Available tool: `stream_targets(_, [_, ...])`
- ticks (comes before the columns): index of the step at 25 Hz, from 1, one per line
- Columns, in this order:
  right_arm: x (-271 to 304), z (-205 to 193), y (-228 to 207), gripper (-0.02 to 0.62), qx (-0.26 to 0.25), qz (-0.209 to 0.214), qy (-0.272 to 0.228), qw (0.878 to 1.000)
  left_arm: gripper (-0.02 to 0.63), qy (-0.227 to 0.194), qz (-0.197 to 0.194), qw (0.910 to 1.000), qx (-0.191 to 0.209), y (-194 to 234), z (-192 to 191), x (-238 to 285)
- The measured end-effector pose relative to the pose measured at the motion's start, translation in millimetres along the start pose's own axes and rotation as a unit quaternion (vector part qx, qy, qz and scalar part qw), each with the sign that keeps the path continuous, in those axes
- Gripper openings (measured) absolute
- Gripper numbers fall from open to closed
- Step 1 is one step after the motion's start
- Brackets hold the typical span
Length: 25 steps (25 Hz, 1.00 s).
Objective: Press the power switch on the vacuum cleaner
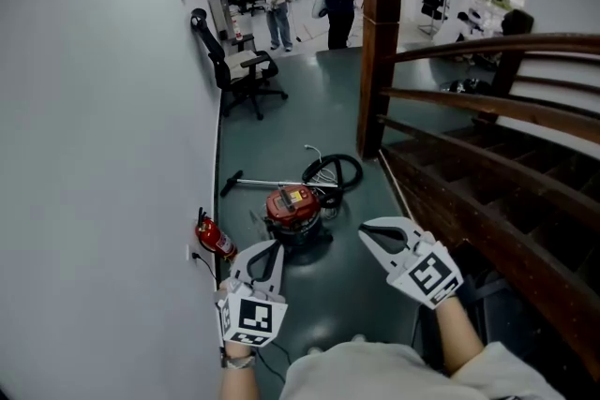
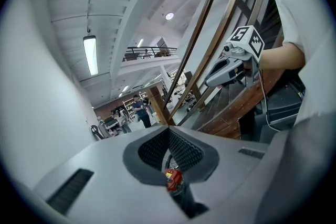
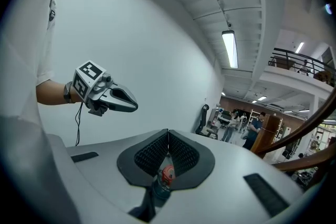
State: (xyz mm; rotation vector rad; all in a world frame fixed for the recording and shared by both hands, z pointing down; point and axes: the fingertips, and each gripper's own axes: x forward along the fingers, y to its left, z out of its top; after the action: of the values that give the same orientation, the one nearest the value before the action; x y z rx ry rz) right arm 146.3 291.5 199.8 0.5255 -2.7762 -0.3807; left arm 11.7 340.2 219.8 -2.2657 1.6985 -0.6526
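The vacuum cleaner (image 1: pixel 292 205), a red canister, stands upright on the floor (image 1: pixel 309 108) ahead of and below the person. Its wand (image 1: pixel 272 184) lies flat and runs off toward the wall (image 1: pixel 94 155), and its hose (image 1: pixel 337 171) is coiled on the far side, toward the stair railing (image 1: pixel 487 98). Both claws are closed and empty, with their pads meeting along a line in each gripper view. They hang in the air on the person's side of the vacuum cleaner, well short of it and above it. The left claw (image 1: pixel 268 248) sits on the wall side of the vacuum cleaner, and in the head view its tip is almost over the canister's near edge. The right claw (image 1: pixel 371 233) sits further out on the railing side. The left looks the nearer one, so the press would probably be a reach forward and down onto the red lid. The switch itself is too small to pick out. A fire extinguisher (image 1: pixel 215 237) stands between the vacuum cleaner and the wall, close to the left claw's likely path.
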Motion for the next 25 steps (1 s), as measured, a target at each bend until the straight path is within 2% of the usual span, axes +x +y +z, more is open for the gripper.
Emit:
stream_targets(5, [2, 8, 19, 0.029, 0.004, 0.005, -0.005, 1.000, 0.000, 0.011, -0.007, 0.9999, -0.007, 3, -9, -15])
stream_targets(18, [6, 16, 64, 0.028, 0.018, -0.007, 0.000, 1.000, 0.001, 0.008, -0.036, 0.9993, -0.006, 8, -31, -41])
stream_targets(25, [19, 29, 52, 0.029, 0.025, -0.030, -0.022, 0.999, 0.000, 0.010, -0.034, 0.9994, -0.005, 21, -35, -39])
